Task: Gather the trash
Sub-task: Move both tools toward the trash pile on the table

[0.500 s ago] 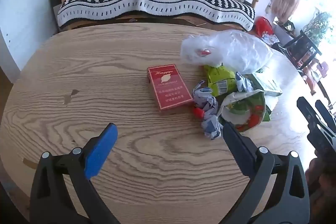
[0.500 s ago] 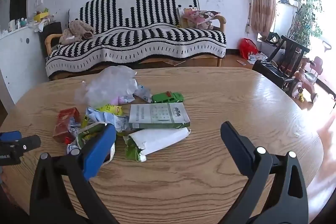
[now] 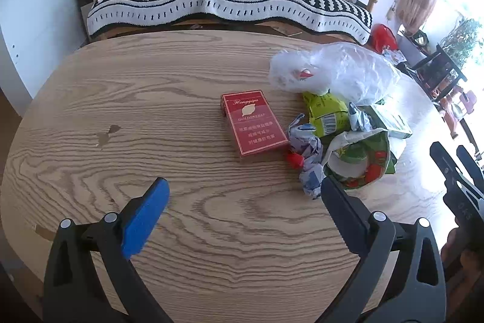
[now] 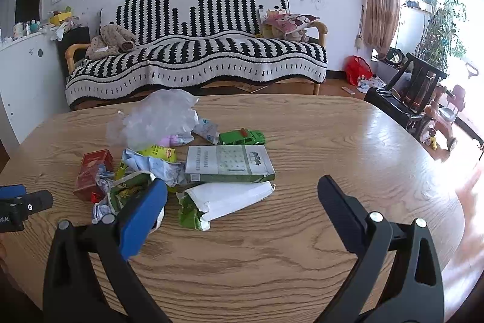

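A pile of trash lies on the oval wooden table (image 3: 151, 111). It holds a red cigarette pack (image 3: 253, 122), a clear plastic bag (image 3: 335, 71), a yellow-green wrapper (image 3: 325, 111), crumpled blue-white paper (image 3: 305, 144) and a green-and-white snack bag (image 3: 360, 156). In the right wrist view I see the same red pack (image 4: 93, 173), the plastic bag (image 4: 160, 117), a grey-green flat box (image 4: 228, 164), a white-green bag (image 4: 224, 202) and a green toy car (image 4: 242, 136). My left gripper (image 3: 243, 197) is open and empty, short of the pack. My right gripper (image 4: 242, 194) is open and empty, over the white-green bag.
A black-and-white striped sofa (image 4: 196, 56) stands behind the table. A white cabinet (image 3: 30, 20) is at the left. A dark chair (image 4: 414, 87), a ride-on toy (image 4: 444, 117) and a red bag (image 4: 358, 68) on the floor are at the right.
Both grippers have barely moved; the views are nearly the same and both stay open.
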Demonstrator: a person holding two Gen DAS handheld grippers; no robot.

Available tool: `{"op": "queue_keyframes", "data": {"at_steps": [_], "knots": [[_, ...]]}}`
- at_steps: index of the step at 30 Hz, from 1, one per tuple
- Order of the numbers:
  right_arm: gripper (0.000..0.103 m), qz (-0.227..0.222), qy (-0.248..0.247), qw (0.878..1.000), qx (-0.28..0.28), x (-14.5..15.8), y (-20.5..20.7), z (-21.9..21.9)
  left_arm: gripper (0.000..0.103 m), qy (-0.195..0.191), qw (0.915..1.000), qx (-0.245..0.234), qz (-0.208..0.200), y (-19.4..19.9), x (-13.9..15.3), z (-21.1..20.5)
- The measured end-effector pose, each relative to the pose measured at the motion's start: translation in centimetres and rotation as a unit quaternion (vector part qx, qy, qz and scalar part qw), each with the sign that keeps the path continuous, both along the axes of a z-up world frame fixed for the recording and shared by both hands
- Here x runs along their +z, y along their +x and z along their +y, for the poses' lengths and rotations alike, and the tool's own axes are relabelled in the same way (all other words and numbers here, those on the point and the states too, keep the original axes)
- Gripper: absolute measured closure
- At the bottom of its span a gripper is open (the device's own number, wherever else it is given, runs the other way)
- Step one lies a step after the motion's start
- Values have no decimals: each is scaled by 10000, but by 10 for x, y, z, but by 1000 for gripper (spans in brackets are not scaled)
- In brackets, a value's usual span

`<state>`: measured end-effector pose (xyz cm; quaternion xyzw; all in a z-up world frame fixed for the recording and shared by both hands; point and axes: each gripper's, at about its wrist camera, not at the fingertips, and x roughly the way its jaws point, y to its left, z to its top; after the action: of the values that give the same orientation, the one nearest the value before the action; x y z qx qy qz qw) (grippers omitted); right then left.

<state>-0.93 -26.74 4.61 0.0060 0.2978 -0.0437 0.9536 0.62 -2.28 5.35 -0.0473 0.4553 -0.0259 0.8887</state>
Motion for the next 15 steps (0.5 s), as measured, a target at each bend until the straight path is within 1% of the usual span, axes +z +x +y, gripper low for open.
{"op": "queue_keyframes", "data": {"at_steps": [3, 5, 6, 10, 15], "knots": [[7, 104, -90, 9999, -19, -3, 2, 0, 5, 1, 10000, -1, 18, 0, -1, 0], [7, 168, 5, 9999, -27, -3, 4, -3, 5, 5, 10000, 0, 29, 0, -3, 2], [7, 141, 99, 9998, -31, -4, 5, -3, 5, 7, 10000, 4, 34, 1, -3, 2], [7, -11, 155, 9999, -64, -7, 3, -7, 5, -15, 10000, 33, 67, 2, -5, 3], [7, 127, 404, 9990, -114, -13, 7, -12, 5, 5, 10000, 12, 97, 4, -7, 0]]}}
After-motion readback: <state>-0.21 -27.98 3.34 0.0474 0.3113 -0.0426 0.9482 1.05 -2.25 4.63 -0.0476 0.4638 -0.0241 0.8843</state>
